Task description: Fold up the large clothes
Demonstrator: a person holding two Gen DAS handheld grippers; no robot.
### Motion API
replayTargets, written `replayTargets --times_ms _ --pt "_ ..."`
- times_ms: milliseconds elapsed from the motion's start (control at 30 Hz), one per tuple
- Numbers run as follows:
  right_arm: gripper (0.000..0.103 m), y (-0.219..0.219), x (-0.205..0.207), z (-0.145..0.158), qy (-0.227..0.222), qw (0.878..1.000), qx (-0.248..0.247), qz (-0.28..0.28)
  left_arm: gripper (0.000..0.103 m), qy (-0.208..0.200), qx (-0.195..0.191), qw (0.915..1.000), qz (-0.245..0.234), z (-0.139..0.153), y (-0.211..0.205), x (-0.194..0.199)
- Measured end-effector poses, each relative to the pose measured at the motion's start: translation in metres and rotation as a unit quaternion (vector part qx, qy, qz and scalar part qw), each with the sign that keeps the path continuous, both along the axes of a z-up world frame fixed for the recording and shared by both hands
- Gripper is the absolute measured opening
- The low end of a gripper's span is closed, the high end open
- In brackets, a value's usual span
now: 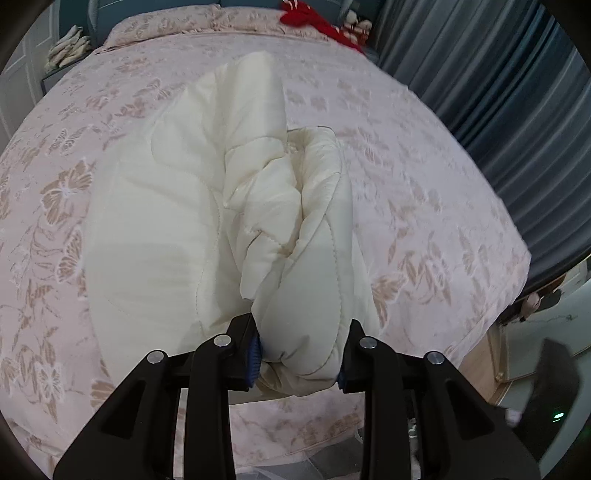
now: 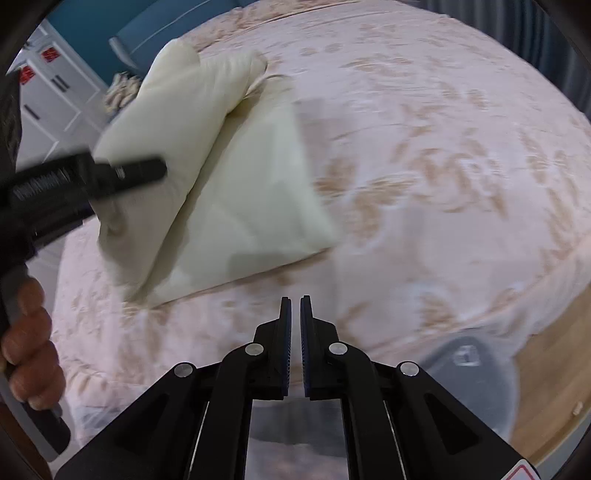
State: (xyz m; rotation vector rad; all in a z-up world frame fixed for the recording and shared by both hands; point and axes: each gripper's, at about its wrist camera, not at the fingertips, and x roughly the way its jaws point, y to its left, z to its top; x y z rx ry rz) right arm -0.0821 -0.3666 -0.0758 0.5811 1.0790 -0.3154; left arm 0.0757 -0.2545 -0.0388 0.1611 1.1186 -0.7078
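Observation:
A cream quilted padded garment [image 1: 177, 221] lies on the pink floral bed [image 1: 424, 192]. My left gripper [image 1: 299, 354] is shut on a thick bunched fold of it at the near edge and holds that fold raised. In the right wrist view the garment [image 2: 236, 192] lies folded at the left of the bed, and the left gripper [image 2: 122, 173] shows from the side, clamped on its near end. My right gripper [image 2: 295, 332] is shut and empty, above bare bedspread [image 2: 443, 166] to the right of the garment.
A red cloth [image 1: 314, 18] lies at the head of the bed. Blue-grey curtains [image 1: 498, 92] hang along the right. A white cabinet [image 2: 48, 96] stands at the far left. Wood floor and a grey round object [image 2: 476, 373] lie past the bed's near right corner.

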Motion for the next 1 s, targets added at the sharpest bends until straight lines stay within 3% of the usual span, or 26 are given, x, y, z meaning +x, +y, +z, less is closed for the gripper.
replayTargets --times_ms 133,233,300,333,467,600,733,800,1000 --pt "0.007 -0.020 -0.008 -0.001 0.010 1.000 -0.003 -0.019 0.029 -0.014 0.041 0.9990 -0.008 -0.019 -0.016 -0.015" --pt "0.009 -0.032 -0.009 0.005 0.010 1.000 -0.012 -0.022 0.038 -0.029 0.057 0.9979 -0.009 -0.016 -0.018 -0.025" --pt "0.010 -0.039 -0.007 0.015 0.003 1.000 -0.022 -0.018 0.057 -0.044 0.050 0.9977 -0.015 -0.003 -0.015 -0.035" --pt "0.011 -0.041 -0.003 0.024 -0.002 0.999 -0.033 -0.013 0.060 -0.052 0.041 0.9977 -0.017 0.007 -0.011 -0.041" --pt "0.031 -0.044 0.007 0.056 -0.024 0.998 -0.065 0.002 0.084 -0.089 0.021 0.9956 -0.023 0.046 0.010 -0.064" --pt "0.046 -0.037 0.028 0.099 -0.067 0.993 -0.090 0.030 0.087 -0.128 0.042 0.9909 0.006 0.062 0.046 -0.069" --pt "0.052 -0.023 0.052 0.122 -0.093 0.990 -0.087 0.059 0.087 -0.105 0.089 0.9897 0.039 0.037 0.075 -0.055" --pt "0.053 -0.015 0.066 0.124 -0.097 0.989 -0.080 0.073 0.087 -0.079 0.103 0.9902 0.052 0.018 0.088 -0.047" --pt "0.053 0.007 0.118 0.101 -0.062 0.991 -0.038 0.109 0.086 -0.054 0.139 0.9858 0.077 -0.027 0.104 -0.029"
